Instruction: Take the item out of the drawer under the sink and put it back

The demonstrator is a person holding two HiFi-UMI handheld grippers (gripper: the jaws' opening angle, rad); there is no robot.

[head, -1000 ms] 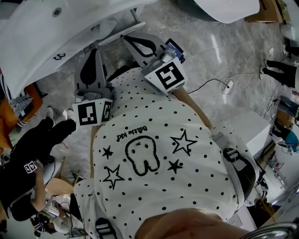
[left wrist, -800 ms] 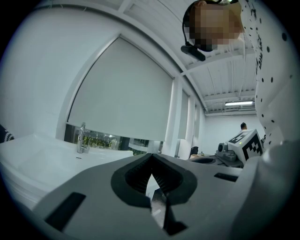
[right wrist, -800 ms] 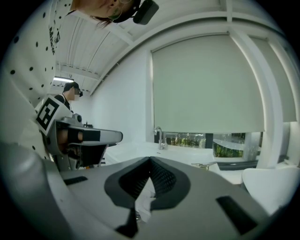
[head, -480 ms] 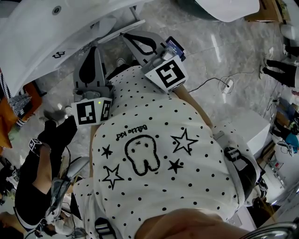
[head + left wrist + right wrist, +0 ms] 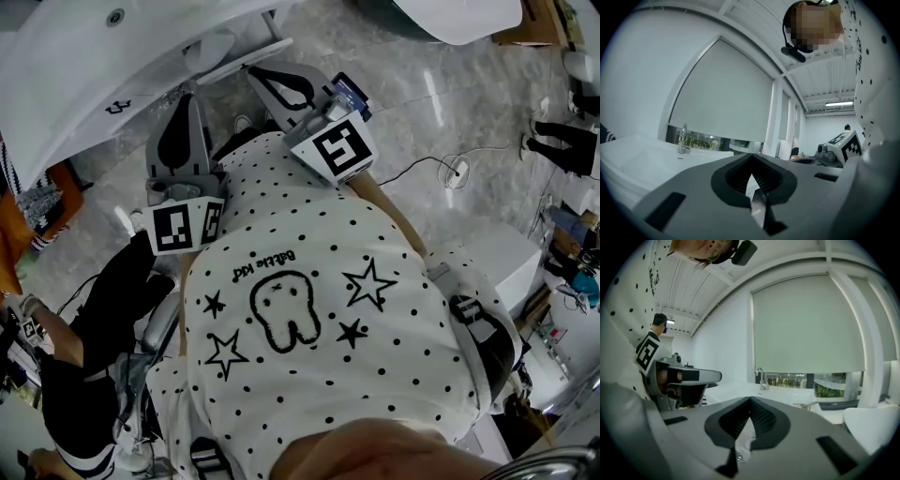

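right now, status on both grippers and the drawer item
Left gripper shut, empty. Right gripper shut, empty. Drawer and item not in view; only the sink top ahead. Person in black close on the left.

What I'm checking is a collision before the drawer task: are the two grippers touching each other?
Apart. The head view shows the left gripper and right gripper separated by floor and the spotted shirt.

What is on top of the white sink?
A silver faucet stands on the white sink. The left gripper covers part of the sink with its grey body, so anything there is hidden.
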